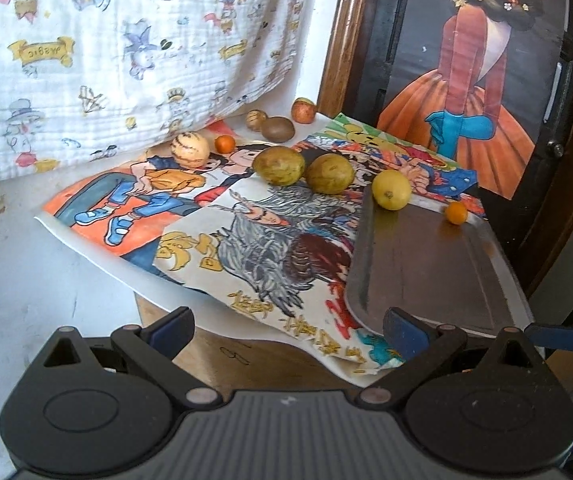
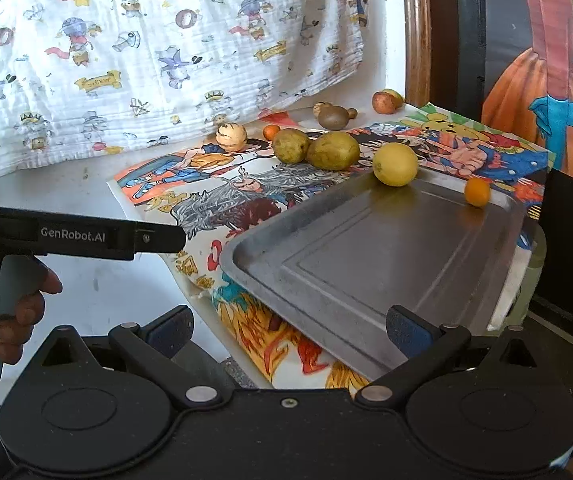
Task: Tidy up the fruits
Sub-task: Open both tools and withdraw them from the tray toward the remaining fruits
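Note:
A grey metal tray (image 1: 418,272) (image 2: 366,248) lies on cartoon posters. A yellow lemon (image 1: 391,189) (image 2: 395,164) rests at its far rim and a small orange fruit (image 1: 456,213) (image 2: 477,191) sits in its far corner. Two green-yellow fruits (image 1: 278,165) (image 1: 329,173) (image 2: 291,145) (image 2: 332,150) lie behind the tray. Further back are a striped pale melon (image 1: 190,149) (image 2: 231,137), a small orange (image 1: 224,143), a kiwi (image 1: 278,129) (image 2: 332,117) and a reddish fruit (image 1: 303,110) (image 2: 383,101). My left gripper (image 1: 286,328) and right gripper (image 2: 288,326) are open and empty, both near the tray's front edge.
The posters (image 1: 134,200) overhang a wooden stool on a white table (image 1: 14,272). A printed cloth (image 1: 106,60) hangs behind. A dark panel with a painted girl (image 1: 466,80) stands at the right. The left gripper's body and the hand holding it (image 2: 18,300) show in the right wrist view.

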Demonstrator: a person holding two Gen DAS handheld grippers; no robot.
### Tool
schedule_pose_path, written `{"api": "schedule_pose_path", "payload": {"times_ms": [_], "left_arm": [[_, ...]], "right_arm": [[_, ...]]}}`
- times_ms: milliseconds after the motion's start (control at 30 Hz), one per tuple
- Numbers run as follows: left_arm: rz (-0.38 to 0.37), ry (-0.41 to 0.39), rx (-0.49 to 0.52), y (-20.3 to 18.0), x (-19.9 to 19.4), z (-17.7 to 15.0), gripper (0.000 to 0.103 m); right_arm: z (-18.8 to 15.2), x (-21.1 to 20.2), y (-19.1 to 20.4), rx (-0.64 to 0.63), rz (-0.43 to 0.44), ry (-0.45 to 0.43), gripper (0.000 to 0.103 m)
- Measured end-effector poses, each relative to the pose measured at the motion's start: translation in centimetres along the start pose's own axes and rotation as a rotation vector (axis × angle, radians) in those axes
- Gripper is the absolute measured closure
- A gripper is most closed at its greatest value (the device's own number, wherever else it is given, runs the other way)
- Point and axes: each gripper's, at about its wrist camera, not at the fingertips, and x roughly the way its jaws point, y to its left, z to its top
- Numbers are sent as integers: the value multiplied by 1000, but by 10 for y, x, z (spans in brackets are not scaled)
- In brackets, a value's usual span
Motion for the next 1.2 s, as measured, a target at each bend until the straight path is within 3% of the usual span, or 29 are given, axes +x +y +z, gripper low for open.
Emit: {"api": "schedule_pose_path", "payload": {"times_ms": [600,1200], "left_arm": [[67,2,-43,25,25,24,0],[128,16,-48,40,46,41,0]], "right_arm": [[44,37,-22,-15,18,17,1],[63,64,-27,-33,34,30,1]]}}
